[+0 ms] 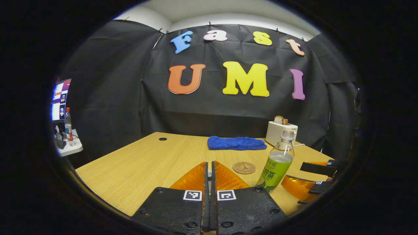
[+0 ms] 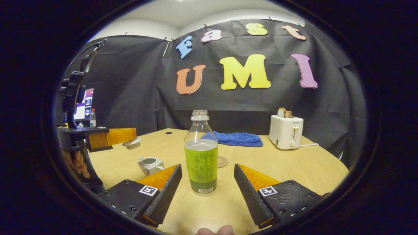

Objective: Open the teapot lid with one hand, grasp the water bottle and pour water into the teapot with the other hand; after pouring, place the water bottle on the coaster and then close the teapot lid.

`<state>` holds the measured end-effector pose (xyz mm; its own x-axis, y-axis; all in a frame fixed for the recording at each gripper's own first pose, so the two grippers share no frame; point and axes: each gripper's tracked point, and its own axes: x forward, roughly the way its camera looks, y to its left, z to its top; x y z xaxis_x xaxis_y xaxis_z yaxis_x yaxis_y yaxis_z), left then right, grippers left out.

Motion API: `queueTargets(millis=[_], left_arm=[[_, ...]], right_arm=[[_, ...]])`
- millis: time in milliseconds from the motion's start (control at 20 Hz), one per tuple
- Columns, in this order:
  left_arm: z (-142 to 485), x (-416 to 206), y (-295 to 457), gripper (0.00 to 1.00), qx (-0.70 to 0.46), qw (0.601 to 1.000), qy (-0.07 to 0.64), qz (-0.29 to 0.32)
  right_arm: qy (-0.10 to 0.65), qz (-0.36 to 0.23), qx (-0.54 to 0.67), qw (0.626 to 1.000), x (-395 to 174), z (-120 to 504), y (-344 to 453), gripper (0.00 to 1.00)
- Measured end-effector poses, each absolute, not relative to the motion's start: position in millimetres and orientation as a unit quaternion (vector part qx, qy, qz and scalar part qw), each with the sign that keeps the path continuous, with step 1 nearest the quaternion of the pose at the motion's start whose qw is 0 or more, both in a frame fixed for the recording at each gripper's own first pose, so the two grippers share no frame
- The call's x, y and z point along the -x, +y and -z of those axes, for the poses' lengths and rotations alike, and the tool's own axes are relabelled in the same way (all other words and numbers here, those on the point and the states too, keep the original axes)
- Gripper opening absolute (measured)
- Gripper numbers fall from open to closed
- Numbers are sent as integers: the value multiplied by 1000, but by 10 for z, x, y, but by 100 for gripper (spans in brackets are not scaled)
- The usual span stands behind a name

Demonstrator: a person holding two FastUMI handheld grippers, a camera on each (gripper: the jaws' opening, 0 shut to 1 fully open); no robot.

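My right gripper (image 2: 206, 187) is spread wide, the water bottle (image 2: 201, 156) upright between its 2 fingers, untouched. I should close squarely on the label band. My left gripper (image 2: 111, 137), up left, pinches the lid (image 2: 132, 143); the open teapot (image 2: 150, 164) sits left of me. Coaster (image 2: 222, 161) lies just behind the bottle; table (image 2: 303, 166) is open rightward.

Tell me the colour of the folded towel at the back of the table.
Blue. The towel shows best in the left gripper view.
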<state>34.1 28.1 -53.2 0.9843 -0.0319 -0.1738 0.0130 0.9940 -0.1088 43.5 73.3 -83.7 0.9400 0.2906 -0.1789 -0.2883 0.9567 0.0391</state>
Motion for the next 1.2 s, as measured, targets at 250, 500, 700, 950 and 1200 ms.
queueTargets(millis=[250, 500, 700, 950, 1200], left_arm=[[574, -259, 419, 3, 49, 994, 93, 13], [531, -237, 535, 2, 42, 996, 84, 2], [546, -220, 612, 3, 27, 996, 83, -4], [550, -219, 648, 2, 33, 996, 84, -1], [514, -198, 791, 3, 38, 996, 78, -5]], right_arm=[[103, -138, -8, 985, -702, 958, 852, 98], [104, -140, 5, 985, -802, 949, 984, 90], [101, -142, 34, 984, -820, 921, 1023, 73], [87, -161, 134, 974, -864, 734, 1053, 71], [71, -152, 307, 937, -1061, 586, 937, 71]])
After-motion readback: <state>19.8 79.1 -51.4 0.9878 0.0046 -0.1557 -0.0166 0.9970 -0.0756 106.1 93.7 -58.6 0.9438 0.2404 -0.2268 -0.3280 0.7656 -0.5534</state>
